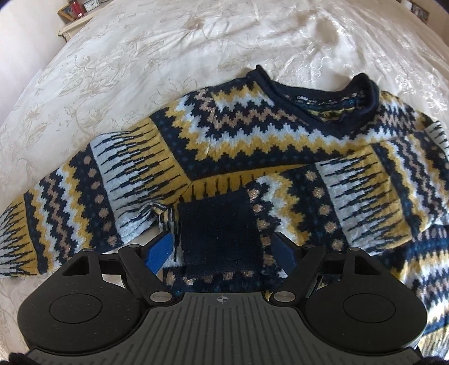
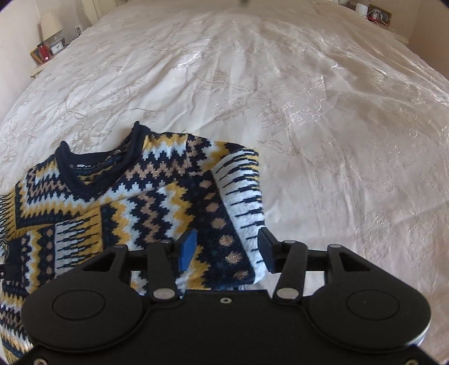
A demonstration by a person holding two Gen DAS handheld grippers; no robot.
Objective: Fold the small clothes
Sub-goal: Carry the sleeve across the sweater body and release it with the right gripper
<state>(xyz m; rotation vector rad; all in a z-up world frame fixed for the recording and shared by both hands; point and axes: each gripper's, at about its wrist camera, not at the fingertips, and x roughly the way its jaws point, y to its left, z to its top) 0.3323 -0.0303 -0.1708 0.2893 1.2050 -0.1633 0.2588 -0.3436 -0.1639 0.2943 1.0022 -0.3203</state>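
Nearest the left wrist camera, the left gripper (image 1: 221,250) has its blue fingers (image 1: 158,252) spread on either side of a navy cuff (image 1: 219,233), the end of a sleeve (image 1: 350,196) folded across the front of the sweater (image 1: 238,140); the jaws are wide apart and whether they touch the cuff cannot be told. The sweater is a knit in navy, mustard, white and tan zigzags and dots, lying flat on a cream bedspread (image 1: 196,42) with its navy collar (image 1: 322,112) pointing away from the camera. Its other sleeve (image 1: 56,196) stretches out flat to the left in this view, reaching the picture's edge. In the right wrist view, the right gripper (image 2: 227,250) is also open, its fingers (image 2: 188,247) straddling the folded edge of the sweater (image 2: 140,196) where the sleeve (image 2: 241,196) turns over at the shoulder, with the fabric lying between the jaws; the outer finger sits just beside the white striped band. The collar (image 2: 92,168) shows at upper left there. The embroidered bedspread (image 2: 308,112) runs on well beyond the sweater. At the far left a bedside table (image 2: 39,64) carries a lamp (image 2: 50,25), a small clock (image 2: 56,49) and a red object (image 2: 43,53); small items on the far right are too small to tell
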